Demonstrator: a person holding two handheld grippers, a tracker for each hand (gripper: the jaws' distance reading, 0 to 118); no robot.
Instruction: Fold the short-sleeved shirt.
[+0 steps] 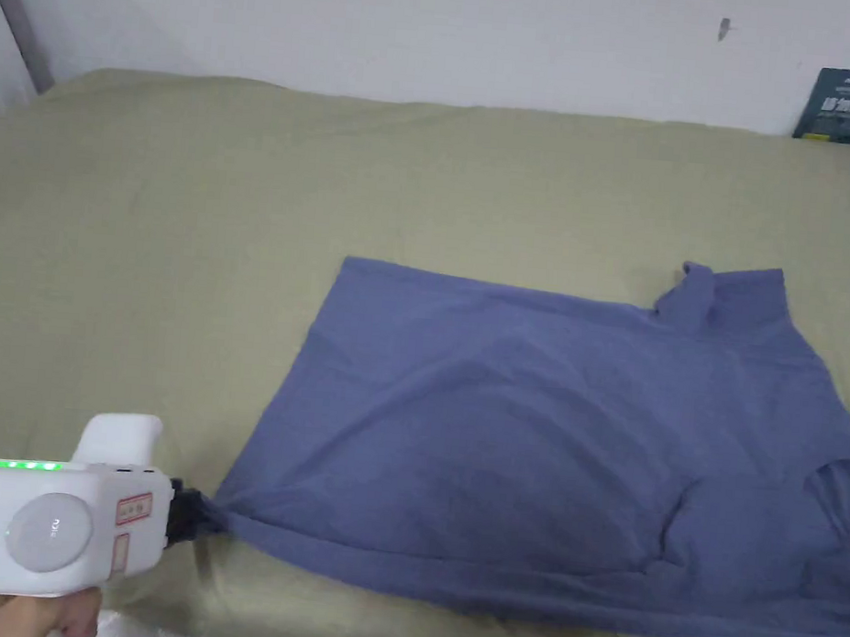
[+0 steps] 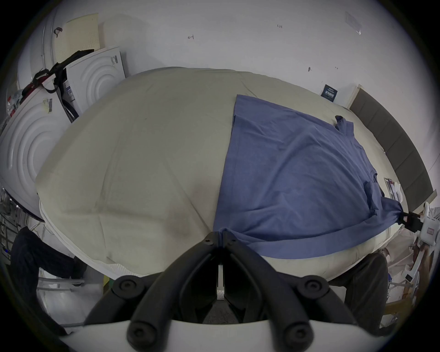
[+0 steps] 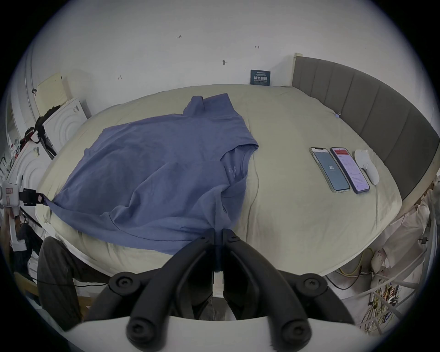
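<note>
The blue shirt (image 1: 534, 434) lies spread on the bed (image 1: 191, 223), its hem to the person's left and its collar to the right, with the near edge hanging a little over the side of the bed. The left gripper (image 1: 192, 510) has its fingers closed on the near hem corner, where the cloth is bunched to a point. The right gripper (image 3: 218, 234) has its fingers closed on the near sleeve end, and the fabric runs tight between the two holds.

The shirt looks light, thin and soft. It will not keep any shape by itself; it sags and wrinkles wherever it is not supported, as the loose folds across the body show. It is not fragile and probably not slippery on the bed sheet. In my judgement, corners and seams are the best places to hold, because the doubled cloth gives the fingers more to pinch. Both ends should be lifted together so the near edge stays straight for the fold.

Two phones (image 3: 338, 170) lie well apart from the shirt.
</note>
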